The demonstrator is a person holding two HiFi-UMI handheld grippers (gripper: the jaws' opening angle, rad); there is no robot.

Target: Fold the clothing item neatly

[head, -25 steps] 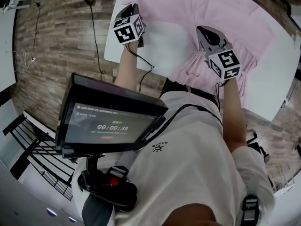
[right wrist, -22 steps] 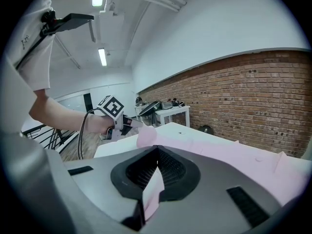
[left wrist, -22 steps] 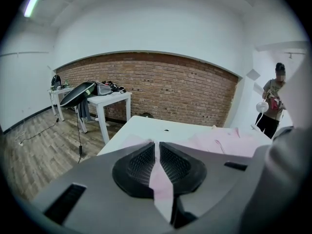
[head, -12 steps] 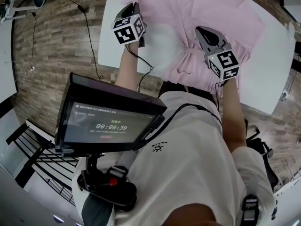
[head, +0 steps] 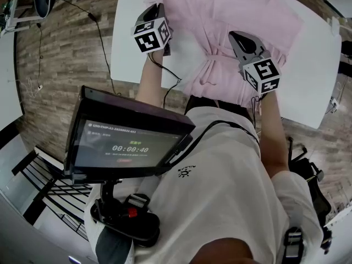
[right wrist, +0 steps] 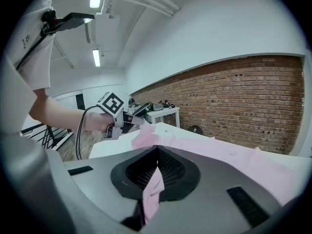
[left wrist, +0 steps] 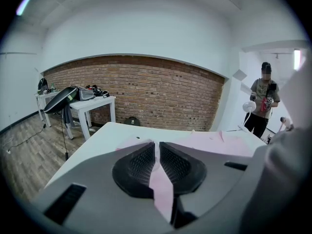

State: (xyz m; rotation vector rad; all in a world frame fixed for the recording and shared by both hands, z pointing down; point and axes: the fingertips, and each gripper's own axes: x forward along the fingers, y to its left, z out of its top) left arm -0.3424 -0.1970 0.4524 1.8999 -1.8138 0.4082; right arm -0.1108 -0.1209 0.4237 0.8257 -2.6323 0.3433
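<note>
A pink shirt (head: 247,7) lies spread on the white table (head: 316,70), and its near part hangs over the table's front edge. My left gripper (head: 157,9) is shut on a strip of the pink cloth at the shirt's left edge; in the left gripper view the cloth runs between the pads (left wrist: 157,147). My right gripper (head: 236,36) is shut on a fold of the same shirt near its middle, and the pink fabric shows pinched in the right gripper view (right wrist: 157,152). Between the two grippers the cloth is gathered into creases (head: 212,56).
A chest-mounted monitor (head: 129,142) with a running timer fills the near left. A cable (head: 107,43) trails on the wooden floor left of the table. A brick wall (left wrist: 146,94), other white tables (left wrist: 95,104) and a standing person (left wrist: 263,99) lie beyond.
Both grippers have carried the held cloth further over the table. The fabric between them has bunched into tighter creases, and less of it hangs off the front edge.
</note>
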